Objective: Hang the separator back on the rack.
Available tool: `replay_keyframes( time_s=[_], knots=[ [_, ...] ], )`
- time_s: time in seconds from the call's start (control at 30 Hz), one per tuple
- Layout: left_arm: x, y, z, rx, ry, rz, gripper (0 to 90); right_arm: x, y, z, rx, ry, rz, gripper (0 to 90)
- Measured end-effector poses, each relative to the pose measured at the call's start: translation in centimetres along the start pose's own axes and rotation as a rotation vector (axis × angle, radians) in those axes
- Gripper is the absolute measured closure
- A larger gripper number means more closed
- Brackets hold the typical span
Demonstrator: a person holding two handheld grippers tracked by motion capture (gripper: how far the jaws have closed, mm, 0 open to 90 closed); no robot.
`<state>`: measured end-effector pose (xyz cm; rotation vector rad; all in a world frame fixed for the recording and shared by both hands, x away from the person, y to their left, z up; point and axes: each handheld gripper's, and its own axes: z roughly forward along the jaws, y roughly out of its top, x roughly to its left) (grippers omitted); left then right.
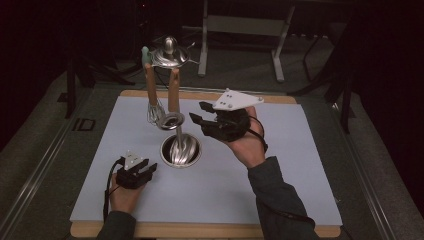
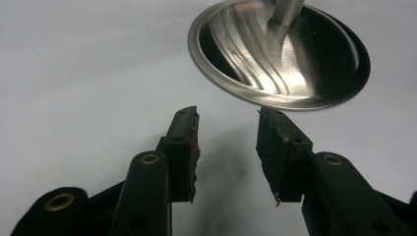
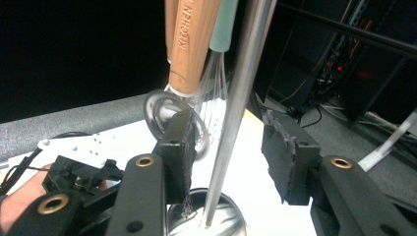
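Observation:
A steel utensil stand [image 1: 169, 54] rises on a thin pole [image 3: 236, 108] from a round dished base [image 1: 181, 150] on the pale mat [image 1: 280, 165]. A whisk [image 1: 154, 111] with a wooden handle and a second wooden-handled utensil [image 1: 173, 90] with a round steel end hang from it. My right gripper [image 1: 196, 111] is open, held up just right of the pole; in the right gripper view [image 3: 228, 120] the pole stands between its jaws, untouched. My left gripper [image 1: 150, 166] is open, low on the mat left of the base [image 2: 278, 54], nothing between its jaws [image 2: 226, 147].
The mat lies on a wooden board [image 1: 200, 231] on a dark table. A grey metal frame [image 1: 242, 25] stands beyond the far edge. Cables and dark equipment [image 3: 344, 59] are behind the stand. The other hand and its gripper [image 3: 74, 177] show low left in the right gripper view.

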<state>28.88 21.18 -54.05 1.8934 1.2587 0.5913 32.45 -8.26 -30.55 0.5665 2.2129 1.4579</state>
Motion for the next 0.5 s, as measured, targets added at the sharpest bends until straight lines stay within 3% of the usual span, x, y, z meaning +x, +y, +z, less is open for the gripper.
replay_keyframes(
  time_s=[0.5],
  knots=[
    [0.0,0.0,0.0,0.002,0.000,-0.002,60.2,-1.7,-2.4,-0.5,0.066,0.001,0.036,53.7]
  ],
)
